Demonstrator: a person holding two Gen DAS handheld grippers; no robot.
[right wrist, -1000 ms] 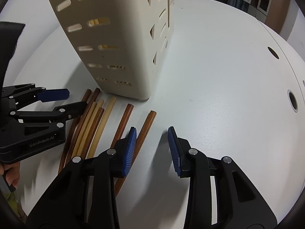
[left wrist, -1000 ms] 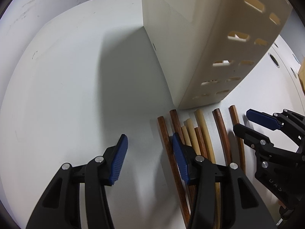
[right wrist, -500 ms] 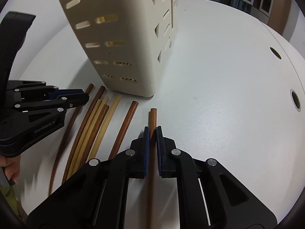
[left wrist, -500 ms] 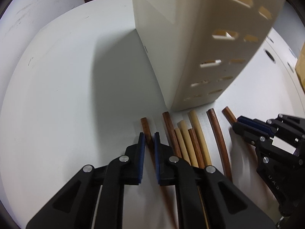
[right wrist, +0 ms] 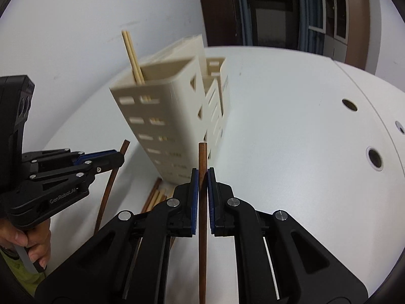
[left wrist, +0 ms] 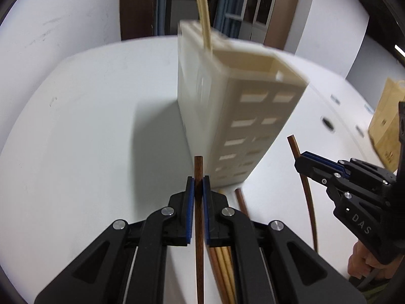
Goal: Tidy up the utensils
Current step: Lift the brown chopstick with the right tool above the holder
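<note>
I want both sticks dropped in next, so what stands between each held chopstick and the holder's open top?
Nothing visible. The left gripper and right gripper each clamp a dark chopstick above the table. The holder has its top open; two pale chopsticks stand at one side.

my left wrist camera looks forward along my fingers (left wrist: 188,202) from close above the surface (left wrist: 88,126). my right one looks likewise; both face the cream holder (left wrist: 227,116), and each catches the other gripper at its edge.

white wall (right wrist: 101,38), dark wooden doors (right wrist: 217,10), glazed cabinet (right wrist: 339,15) behind.
</note>
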